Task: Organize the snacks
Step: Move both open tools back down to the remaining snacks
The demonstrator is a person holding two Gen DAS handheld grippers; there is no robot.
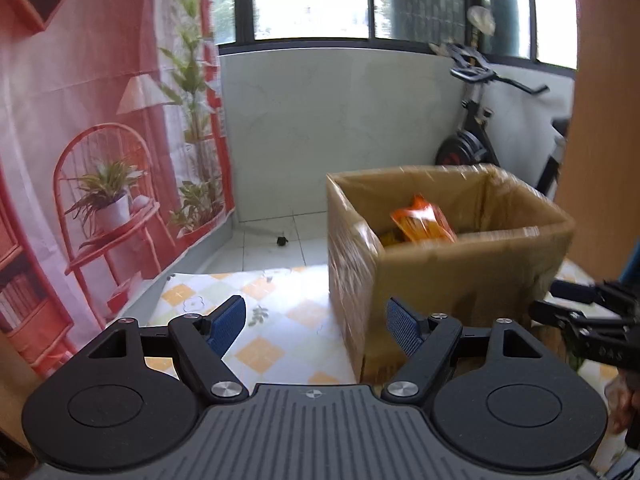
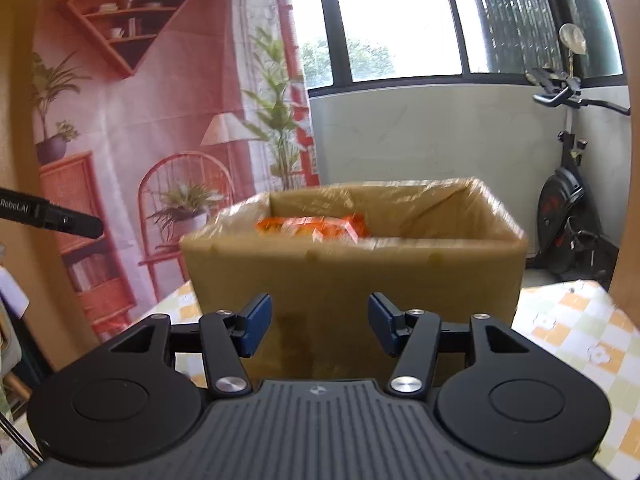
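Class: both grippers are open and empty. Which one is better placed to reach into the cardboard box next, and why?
Probably the right gripper: the cardboard box sits squarely ahead of it, with the orange snack packet in line. The left gripper faces the box's corner, mostly over the checked tablecloth.

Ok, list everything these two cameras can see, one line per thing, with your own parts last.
cardboard box: one, brown, open-topped, standing on the table in front of both grippers
snack packet: at least one, orange, inside the box; blurred, exact count unclear
tablecloth: one, white with yellow and green checks and flowers, covering the table under the box
backdrop cloth: one, pink-red, printed with shelves, plants and a lamp, hanging at the left
exercise bike: one, black, on the floor by the windows at the right
small dark object: one, black, on the tiled floor; too small to identify
left gripper: one, black with blue pads, open, empty
right gripper: one, black with blue pads, open, empty
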